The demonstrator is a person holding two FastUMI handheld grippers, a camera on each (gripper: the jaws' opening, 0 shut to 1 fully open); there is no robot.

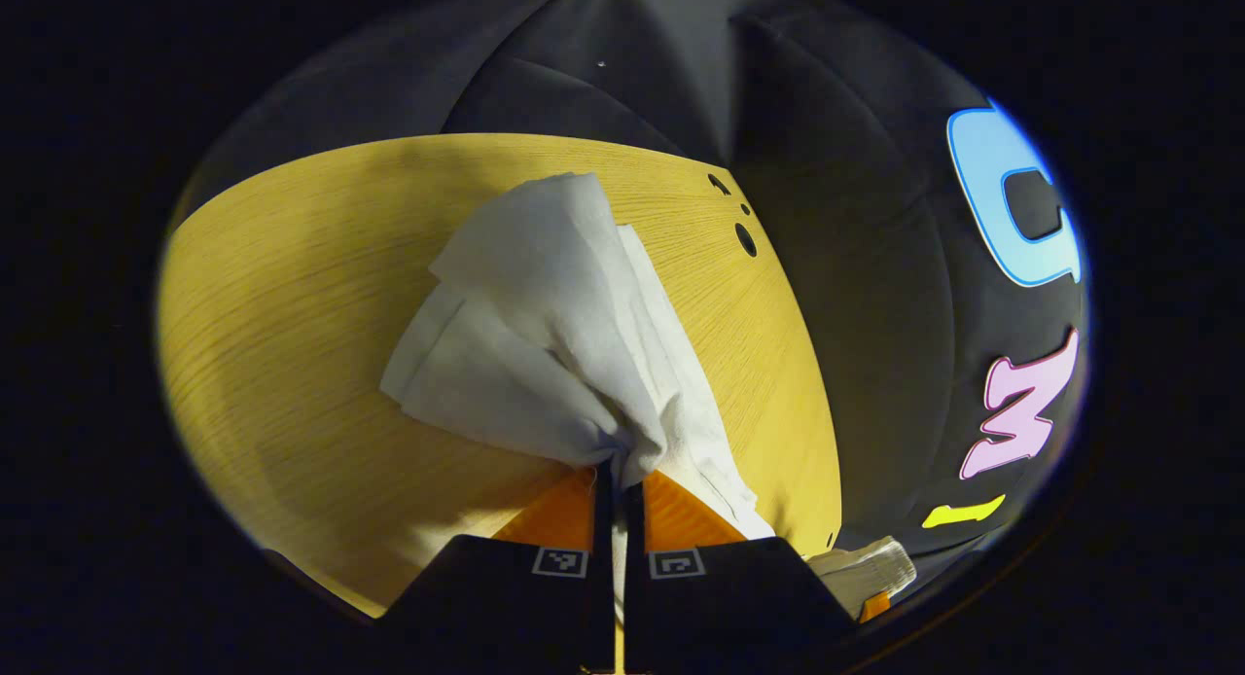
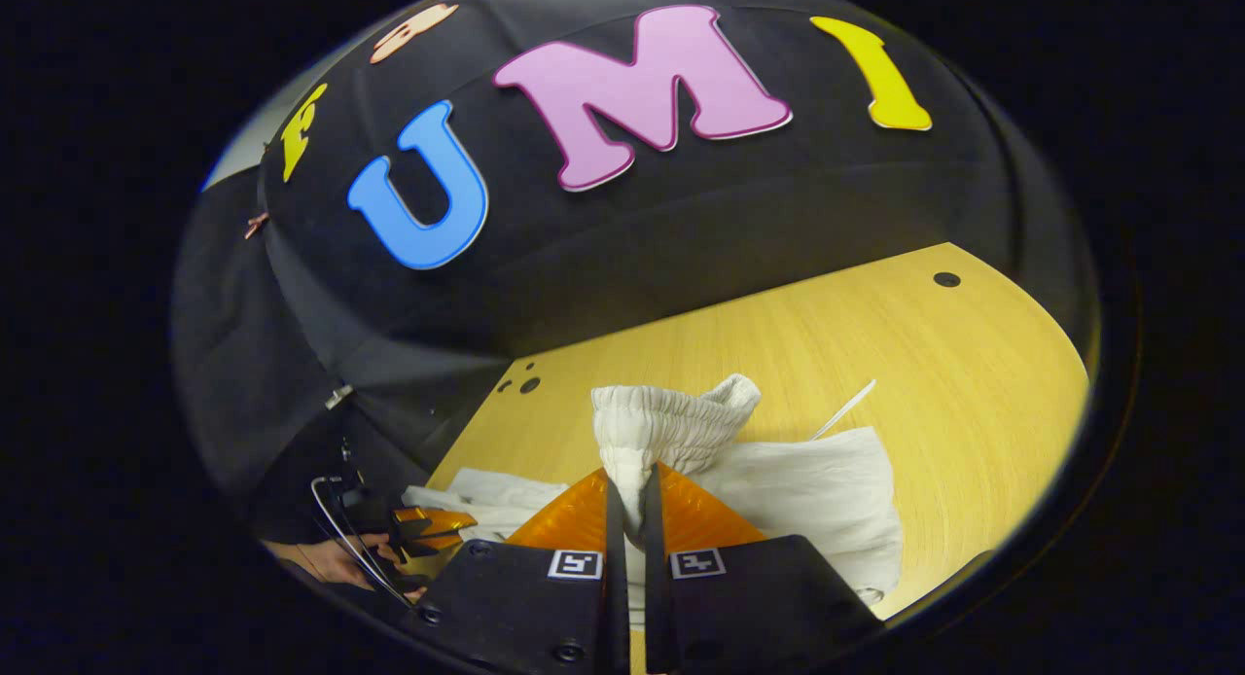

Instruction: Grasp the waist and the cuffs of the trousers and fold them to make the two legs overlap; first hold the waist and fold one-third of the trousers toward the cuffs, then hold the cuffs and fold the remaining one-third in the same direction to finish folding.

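White trousers (image 1: 545, 335) lie bunched on the wooden table (image 1: 292, 325). In the left gripper view my left gripper (image 1: 619, 476) is shut on a gathered end of the cloth, lifted a little, and the legs drape away from it. In the right gripper view my right gripper (image 2: 630, 495) is shut on the elastic waist (image 2: 671, 422), which puffs up above its fingertips. More of the trousers (image 2: 817, 500) spreads flat to the right with a thin drawstring (image 2: 844, 408). The left gripper (image 2: 423, 529) and the hand (image 2: 326, 558) holding it show at lower left there.
The table (image 2: 875, 335) has small round holes (image 1: 745, 237) near its far edge, also seen as holes (image 2: 525, 385) in the right gripper view. The black cloth wall (image 2: 681, 218) rises close behind the table.
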